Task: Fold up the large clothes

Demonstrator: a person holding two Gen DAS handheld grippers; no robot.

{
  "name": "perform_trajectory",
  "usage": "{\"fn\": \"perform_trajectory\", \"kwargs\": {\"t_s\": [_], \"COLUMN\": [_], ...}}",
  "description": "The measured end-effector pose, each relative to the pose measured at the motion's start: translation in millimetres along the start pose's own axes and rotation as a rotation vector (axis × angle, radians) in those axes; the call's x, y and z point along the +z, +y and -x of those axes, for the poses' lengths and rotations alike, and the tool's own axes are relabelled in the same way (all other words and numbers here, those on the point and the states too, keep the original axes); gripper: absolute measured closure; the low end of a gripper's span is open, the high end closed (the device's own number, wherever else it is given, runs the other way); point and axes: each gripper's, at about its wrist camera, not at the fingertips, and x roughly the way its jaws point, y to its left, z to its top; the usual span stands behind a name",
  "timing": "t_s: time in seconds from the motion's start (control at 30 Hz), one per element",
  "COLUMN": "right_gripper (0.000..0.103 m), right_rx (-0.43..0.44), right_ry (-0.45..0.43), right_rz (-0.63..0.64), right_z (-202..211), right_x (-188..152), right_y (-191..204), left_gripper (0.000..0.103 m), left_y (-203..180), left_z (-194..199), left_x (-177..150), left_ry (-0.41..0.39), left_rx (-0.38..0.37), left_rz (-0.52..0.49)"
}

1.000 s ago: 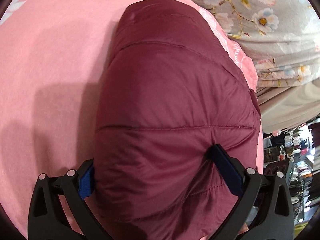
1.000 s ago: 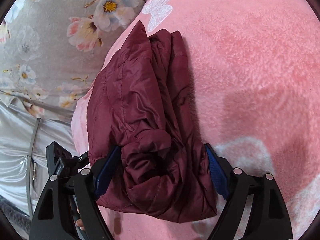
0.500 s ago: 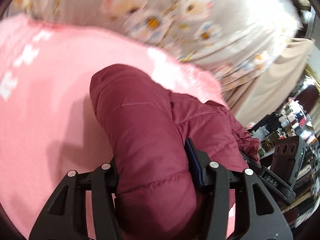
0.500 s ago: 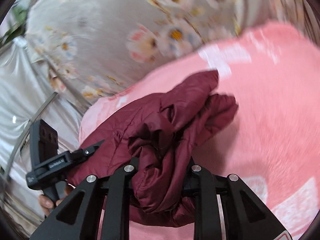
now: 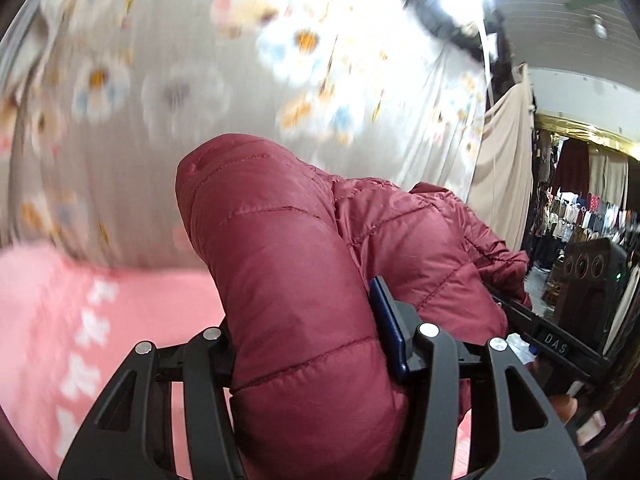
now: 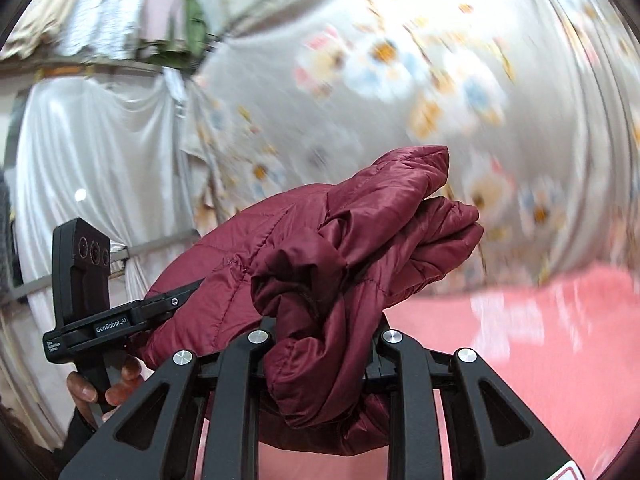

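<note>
A folded maroon puffer jacket (image 5: 288, 280) hangs in the air above a pink blanket (image 5: 120, 312). My left gripper (image 5: 304, 344) is shut on one thick quilted end of it, the padding bulging between the jaws. In the right wrist view the same jacket (image 6: 340, 256) shows its bunched other end, and my right gripper (image 6: 324, 340) is shut on that wad of fabric. The left gripper's body (image 6: 88, 292) and the hand holding it show at the left of the right wrist view. Both grippers point roughly level.
A grey floral curtain (image 5: 200, 80) hangs behind the pink blanket (image 6: 540, 340). White drapes (image 6: 92, 148) stand at the left in the right wrist view. A beige cloth (image 5: 504, 160) and a shop interior with hanging clothes (image 5: 580, 216) lie at the right.
Both grippers closed on the jacket's ends and lifted it off the pink blanket. The views swung from looking down at the blanket to level, facing the floral curtain.
</note>
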Motion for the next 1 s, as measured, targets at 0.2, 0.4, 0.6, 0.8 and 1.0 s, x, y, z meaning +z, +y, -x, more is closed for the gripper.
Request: {"fn": "perform_trajectory", "kwargs": {"t_s": [0.2, 0.4, 0.6, 0.8, 1.0], "right_gripper": [0.081, 0.081, 0.081, 0.081, 0.081], "right_rx": [0.042, 0.078, 0.087, 0.068, 0.043], "right_ry": [-0.076, -0.051, 0.045, 0.140, 0.240], "right_rz": [0.089, 0.074, -0.011, -0.061, -0.103], "right_z": [-27.1, -82.7, -151.9, -213.9, -269.8], "right_x": [22.5, 15.1, -16.8, -62.5, -118.3], "right_y": [22.3, 13.5, -14.2, -42.6, -63.2], "left_gripper": [0.053, 0.053, 0.053, 0.053, 0.053], "left_y": [24.1, 66.1, 121.0, 174.3, 224.5], "left_z": [17.4, 7.7, -45.0, -101.3, -148.4], "left_x": [22.4, 21.2, 3.0, -37.3, -86.4], "left_ry": [-0.118, -0.145, -0.091, -0.031, 0.039], "left_rx": [0.027, 0.047, 0.074, 0.097, 0.116], "left_rz": [-0.064, -0.070, -0.026, 0.016, 0.076]}}
